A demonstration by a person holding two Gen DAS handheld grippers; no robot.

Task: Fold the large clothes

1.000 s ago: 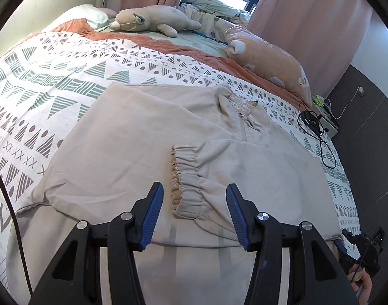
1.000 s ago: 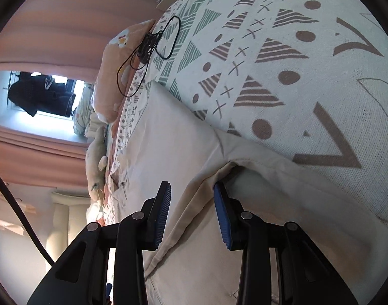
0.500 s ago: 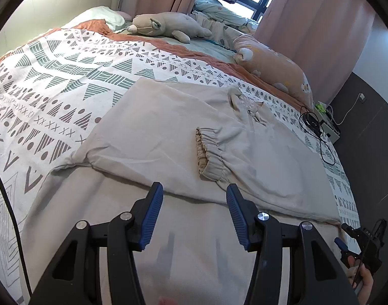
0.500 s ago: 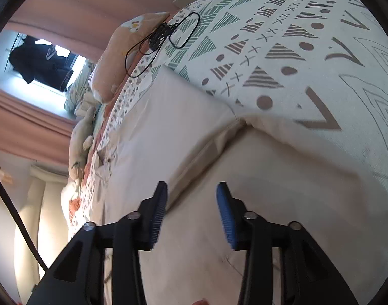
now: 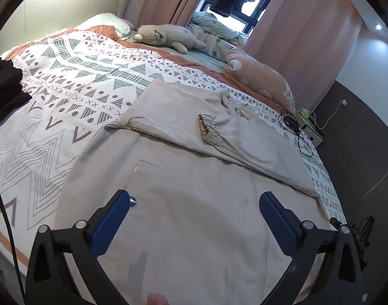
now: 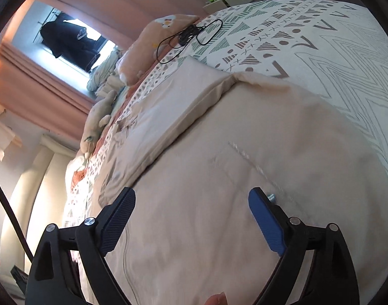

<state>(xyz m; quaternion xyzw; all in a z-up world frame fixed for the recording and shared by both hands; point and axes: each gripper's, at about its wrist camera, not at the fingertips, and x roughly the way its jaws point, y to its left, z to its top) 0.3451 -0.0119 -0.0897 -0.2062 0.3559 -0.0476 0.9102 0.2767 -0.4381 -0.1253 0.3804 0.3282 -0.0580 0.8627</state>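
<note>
Where the beige garment lies spread across the bed, we record one large item, its upper part folded over with an elastic-cuffed sleeve resting on top of the fold. We note the patterned bedcover beneath it, showing on both sides. Our left gripper hangs above the near, unfolded part of the garment; its blue fingers stand wide apart and are opening, with nothing between them but the cloth lying below. Our right gripper is likewise over the garment, its fingers spread and opening, pinching nothing. Further entries: one grey plush animal and one peach pillow near the head of the bed, a black cable coiled at the bed's far edge, pink curtains by the window, and dark clothing at the left margin.
</note>
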